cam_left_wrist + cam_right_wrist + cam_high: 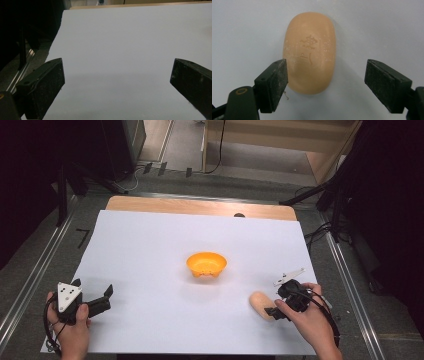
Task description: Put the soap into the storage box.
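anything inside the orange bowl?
From the high view, the orange bowl looks empty: only its orange inner wall shows. Its near rim hides part of the bottom, so something small and flat there can't be ruled out. The soap bar lies outside it, on the white sheet.

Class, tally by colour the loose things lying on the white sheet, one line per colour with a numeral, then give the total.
Orange: 1, the bowl at the middle of the white sheet.
Peach-tan: 1, the oval soap bar, lying flat between the open jaws of the right gripper.
Total: 2
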`<action>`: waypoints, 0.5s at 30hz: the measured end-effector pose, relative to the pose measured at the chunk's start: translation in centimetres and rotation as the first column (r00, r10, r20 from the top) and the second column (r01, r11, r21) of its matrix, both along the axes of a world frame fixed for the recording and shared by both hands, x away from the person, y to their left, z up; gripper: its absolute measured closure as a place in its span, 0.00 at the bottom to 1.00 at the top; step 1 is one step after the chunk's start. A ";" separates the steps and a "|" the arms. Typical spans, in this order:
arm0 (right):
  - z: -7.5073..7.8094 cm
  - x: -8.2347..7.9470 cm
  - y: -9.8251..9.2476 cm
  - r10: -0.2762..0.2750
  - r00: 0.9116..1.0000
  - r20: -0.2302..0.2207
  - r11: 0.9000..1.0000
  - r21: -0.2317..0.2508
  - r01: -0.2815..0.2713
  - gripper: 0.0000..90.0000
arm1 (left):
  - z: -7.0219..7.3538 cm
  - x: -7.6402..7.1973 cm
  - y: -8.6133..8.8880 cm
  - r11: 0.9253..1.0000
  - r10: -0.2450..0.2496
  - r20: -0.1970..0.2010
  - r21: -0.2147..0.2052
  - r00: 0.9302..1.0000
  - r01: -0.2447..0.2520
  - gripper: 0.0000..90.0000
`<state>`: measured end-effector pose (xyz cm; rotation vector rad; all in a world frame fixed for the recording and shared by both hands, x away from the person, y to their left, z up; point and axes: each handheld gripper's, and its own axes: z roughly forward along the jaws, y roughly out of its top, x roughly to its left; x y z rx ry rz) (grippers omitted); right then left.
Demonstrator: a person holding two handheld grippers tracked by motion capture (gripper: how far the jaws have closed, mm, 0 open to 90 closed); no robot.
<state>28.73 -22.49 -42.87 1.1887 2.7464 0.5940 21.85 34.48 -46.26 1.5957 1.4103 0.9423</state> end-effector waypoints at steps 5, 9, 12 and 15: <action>-0.3 0.1 0.8 0.003 1.000 -0.015 1.000 -0.006 -0.003 0.21 | 0.0 0.0 0.0 1.000 0.001 0.001 -0.001 1.000 -0.001 0.00; -0.6 0.3 1.5 0.007 1.000 -0.027 1.000 -0.008 -0.007 0.21 | 0.0 0.0 0.0 1.000 0.000 0.001 -0.001 1.000 0.000 0.00; -0.8 0.4 1.9 0.013 0.999 -0.032 1.000 -0.014 -0.014 0.21 | 0.0 0.0 0.0 1.000 0.000 0.001 -0.001 1.000 0.000 0.00; -1.1 0.5 2.3 0.010 0.999 -0.039 1.000 -0.016 -0.011 0.21 | 0.0 0.0 0.0 1.000 0.000 0.000 -0.001 1.000 0.000 0.00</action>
